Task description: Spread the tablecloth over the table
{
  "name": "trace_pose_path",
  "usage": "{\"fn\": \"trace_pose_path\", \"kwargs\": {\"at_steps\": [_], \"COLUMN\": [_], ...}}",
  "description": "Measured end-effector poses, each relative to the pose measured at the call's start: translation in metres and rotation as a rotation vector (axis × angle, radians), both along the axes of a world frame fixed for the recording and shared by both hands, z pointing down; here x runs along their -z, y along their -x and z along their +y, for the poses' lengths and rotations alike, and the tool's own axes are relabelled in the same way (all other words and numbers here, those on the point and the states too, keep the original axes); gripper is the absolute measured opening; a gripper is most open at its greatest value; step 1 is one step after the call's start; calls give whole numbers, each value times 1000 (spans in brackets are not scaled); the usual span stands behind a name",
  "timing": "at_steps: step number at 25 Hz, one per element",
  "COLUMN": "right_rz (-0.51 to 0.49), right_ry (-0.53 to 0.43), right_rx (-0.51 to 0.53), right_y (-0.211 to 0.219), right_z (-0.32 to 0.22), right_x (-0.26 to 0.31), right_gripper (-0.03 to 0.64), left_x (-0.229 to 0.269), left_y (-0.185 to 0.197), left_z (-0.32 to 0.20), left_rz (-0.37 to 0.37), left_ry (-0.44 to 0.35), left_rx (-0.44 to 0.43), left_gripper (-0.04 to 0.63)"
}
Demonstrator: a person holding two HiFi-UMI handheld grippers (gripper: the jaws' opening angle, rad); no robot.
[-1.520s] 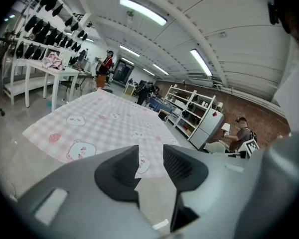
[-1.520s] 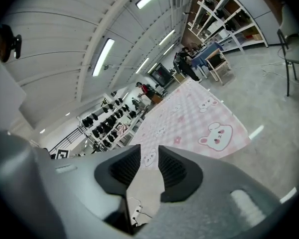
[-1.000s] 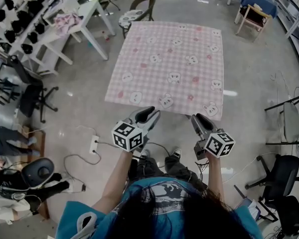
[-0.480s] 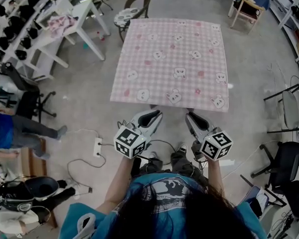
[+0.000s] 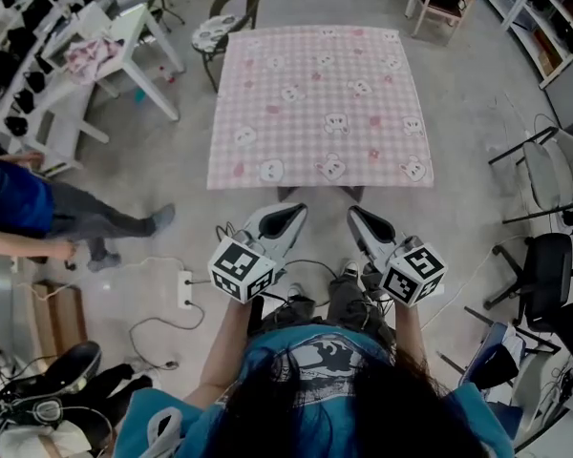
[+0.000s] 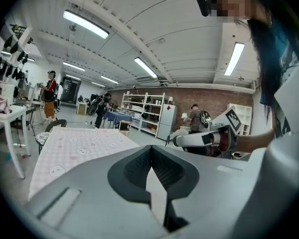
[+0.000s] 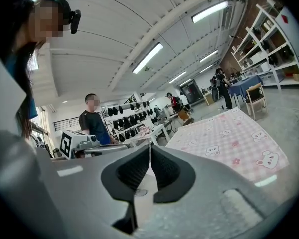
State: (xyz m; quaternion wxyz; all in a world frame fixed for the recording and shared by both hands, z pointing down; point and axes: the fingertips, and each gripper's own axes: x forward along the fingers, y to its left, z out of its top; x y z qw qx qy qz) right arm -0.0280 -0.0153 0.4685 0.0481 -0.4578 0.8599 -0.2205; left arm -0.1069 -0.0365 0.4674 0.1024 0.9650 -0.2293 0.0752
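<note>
The pink checked tablecloth (image 5: 315, 103) lies spread flat over the table (image 5: 285, 195). The left gripper (image 5: 291, 210) and right gripper (image 5: 355, 214) hover just short of the tablecloth's near edge, not touching it. Both have their jaws pressed together, with nothing between them.

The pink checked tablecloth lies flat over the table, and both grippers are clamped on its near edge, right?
Not quite: the tablecloth lies flat, but the left gripper and right gripper are shut on nothing, short of its edge, as the head view shows.
</note>
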Motion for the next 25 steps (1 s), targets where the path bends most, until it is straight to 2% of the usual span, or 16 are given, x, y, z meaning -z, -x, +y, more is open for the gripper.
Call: {"fn": "trace_pose_path", "kwargs": {"at_steps": [9, 25], "right_rz": [104, 129], "right_ry": [-77, -73], "right_rx": [-26, -42], "right_y": [21, 28], "right_z": [24, 56], "right_x": [11, 4], "right_gripper": [2, 2], "left_x": [5, 7], "left_y": [11, 10], "left_z": [25, 58], "left_rz": [19, 40], "left_ry": [2, -22], "left_rx": [-73, -119], "left_gripper": [14, 14]}}
